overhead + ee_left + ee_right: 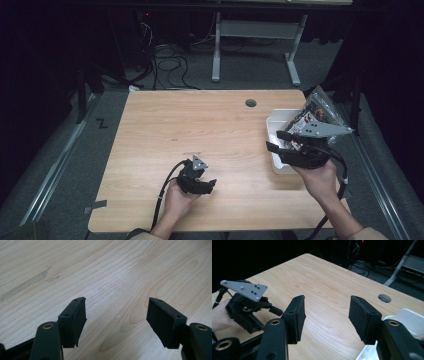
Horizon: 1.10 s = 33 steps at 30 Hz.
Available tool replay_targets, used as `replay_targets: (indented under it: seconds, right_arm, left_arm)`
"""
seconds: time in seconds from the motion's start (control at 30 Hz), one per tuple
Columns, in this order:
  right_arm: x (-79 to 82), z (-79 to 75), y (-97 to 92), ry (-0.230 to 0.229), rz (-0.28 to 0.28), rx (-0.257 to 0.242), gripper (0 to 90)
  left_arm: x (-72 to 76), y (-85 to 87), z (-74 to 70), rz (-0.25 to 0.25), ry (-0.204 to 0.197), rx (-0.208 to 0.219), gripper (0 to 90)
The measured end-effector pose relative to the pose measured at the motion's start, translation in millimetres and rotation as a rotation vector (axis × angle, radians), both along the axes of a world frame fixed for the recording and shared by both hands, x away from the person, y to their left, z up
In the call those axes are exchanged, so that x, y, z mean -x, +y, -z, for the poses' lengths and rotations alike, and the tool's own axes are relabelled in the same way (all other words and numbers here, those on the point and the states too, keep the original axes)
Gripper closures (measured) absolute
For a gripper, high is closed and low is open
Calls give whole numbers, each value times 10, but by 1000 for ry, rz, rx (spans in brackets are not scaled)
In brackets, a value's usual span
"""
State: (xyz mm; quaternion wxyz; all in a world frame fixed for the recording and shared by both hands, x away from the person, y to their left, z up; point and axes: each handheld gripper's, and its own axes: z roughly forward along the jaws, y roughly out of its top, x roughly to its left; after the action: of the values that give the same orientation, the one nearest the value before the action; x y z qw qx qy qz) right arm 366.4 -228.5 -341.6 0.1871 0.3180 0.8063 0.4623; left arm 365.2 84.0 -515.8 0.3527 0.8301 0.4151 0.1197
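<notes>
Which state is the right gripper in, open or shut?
Open: the right gripper shows a wide gap between its fingers, with bare table between them.

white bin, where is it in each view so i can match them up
High view: white bin at the table's right edge, partly under the right gripper.
Left gripper view: not in it.
Right gripper view: lower right corner, behind the right finger.
Shared landmark: the round table hole.
</notes>
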Motion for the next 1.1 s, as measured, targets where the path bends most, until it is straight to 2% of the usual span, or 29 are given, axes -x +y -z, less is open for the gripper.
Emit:
replay_targets:
  seconds: [0.13, 0.23, 0.43, 1.1]
  right_arm:
    - [37, 60, -1, 3, -18, -2, 473]
    - [89, 114, -6, 7, -35, -21, 470]
    - [152, 203, -2, 18, -53, -9, 468]
    - [321, 590, -3, 96, -84, -26, 468]
  left_arm:
    - [-1, 1, 13, -4, 5, -1, 326]
    - [0, 2, 14, -3, 5, -6, 326]
    - [0, 0, 22, -7, 9, -3, 327]
    - [3, -2, 23, -6, 10, -3, 328]
